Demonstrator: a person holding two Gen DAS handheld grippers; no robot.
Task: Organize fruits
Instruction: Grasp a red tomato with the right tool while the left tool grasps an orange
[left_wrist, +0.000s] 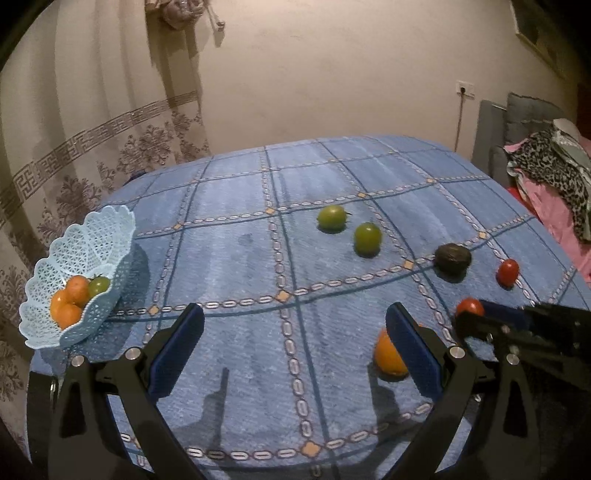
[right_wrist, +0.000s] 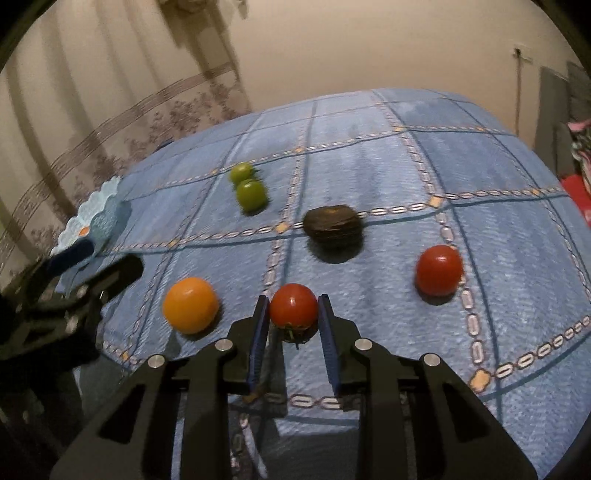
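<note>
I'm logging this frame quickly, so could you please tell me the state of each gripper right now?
Left gripper: open, holding nothing.
Right gripper: shut on the red tomato, which sits between its pads.

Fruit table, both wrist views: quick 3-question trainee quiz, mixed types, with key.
1. True or false: the right hand-held gripper is closed on a red tomato.
2. How many green fruits lie loose on the tablecloth?
3. The left hand-held gripper is: A) holding the orange, B) open with nothing between its fingers, C) inside the basket.

Key: 1 true; 2 two; 3 B.
</note>
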